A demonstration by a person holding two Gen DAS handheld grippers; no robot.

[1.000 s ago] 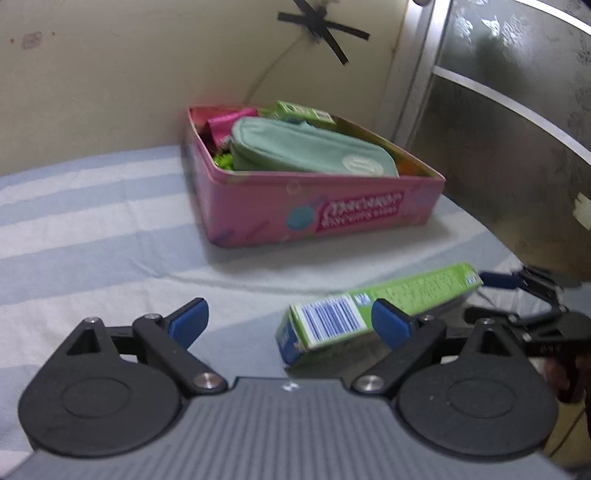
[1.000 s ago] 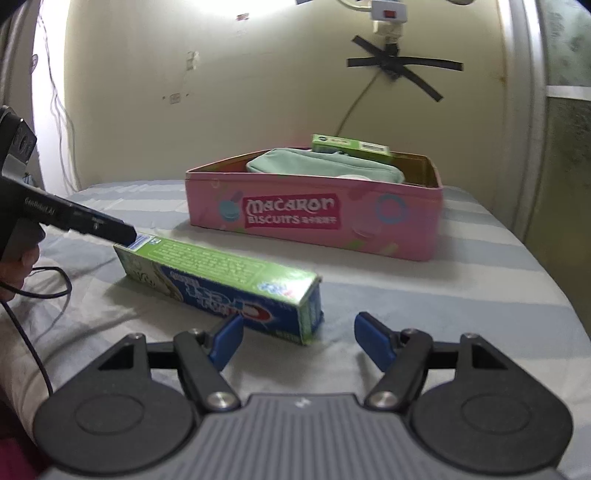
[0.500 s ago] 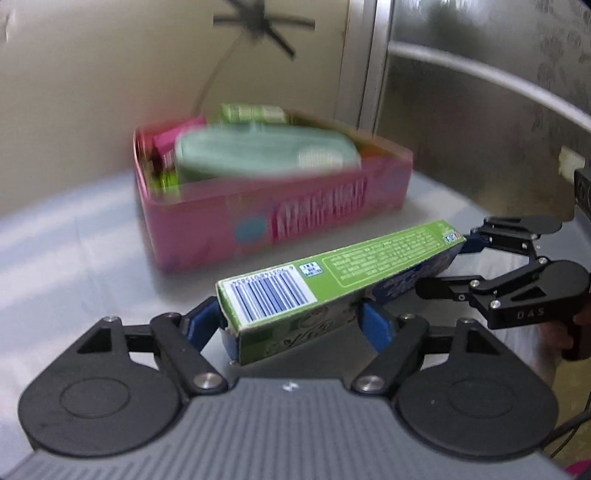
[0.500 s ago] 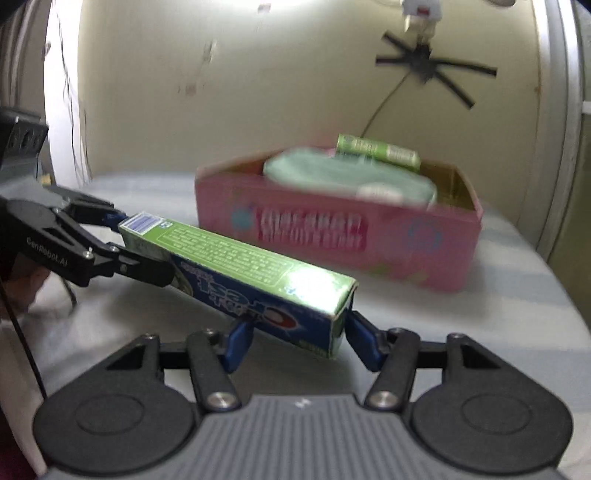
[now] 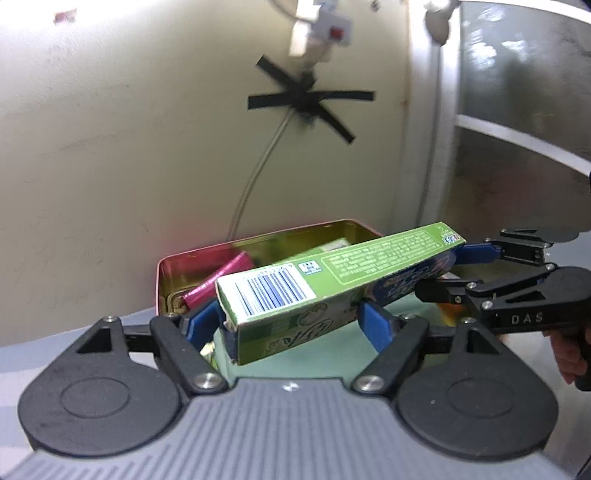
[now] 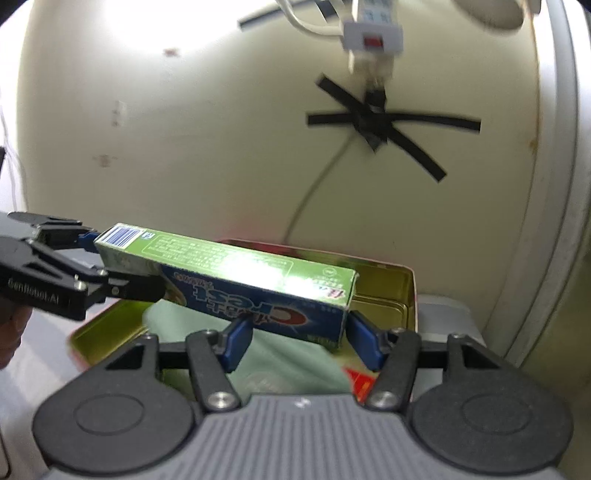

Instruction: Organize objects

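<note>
A long green and blue toothpaste box [image 5: 332,280] hangs in the air over the open pink biscuit tin [image 5: 258,240], tilted a little. My left gripper [image 5: 288,317] is shut on its barcode end, with blue pads on both sides. My right gripper [image 6: 301,338] is shut on the other end of the toothpaste box [image 6: 236,273]. Each gripper shows in the other's view: the right gripper [image 5: 452,273] at the right, the left gripper [image 6: 110,266] at the left. Inside the tin [image 6: 384,284] lie a mint green pouch [image 6: 280,365] and a pink packet [image 5: 221,284].
The cream wall stands close behind the tin, with a black tape cross [image 5: 306,103], a cable and a white power strip [image 5: 321,33]. A metal-framed frosted door [image 5: 517,147] is at the right. Striped bedding [image 5: 55,332] lies under the tin. A person's hand [image 5: 569,350] holds the right gripper.
Both grippers have closed on the ends of the toothpaste box. They have lifted it off the bedding and carried it forward over the tin.
</note>
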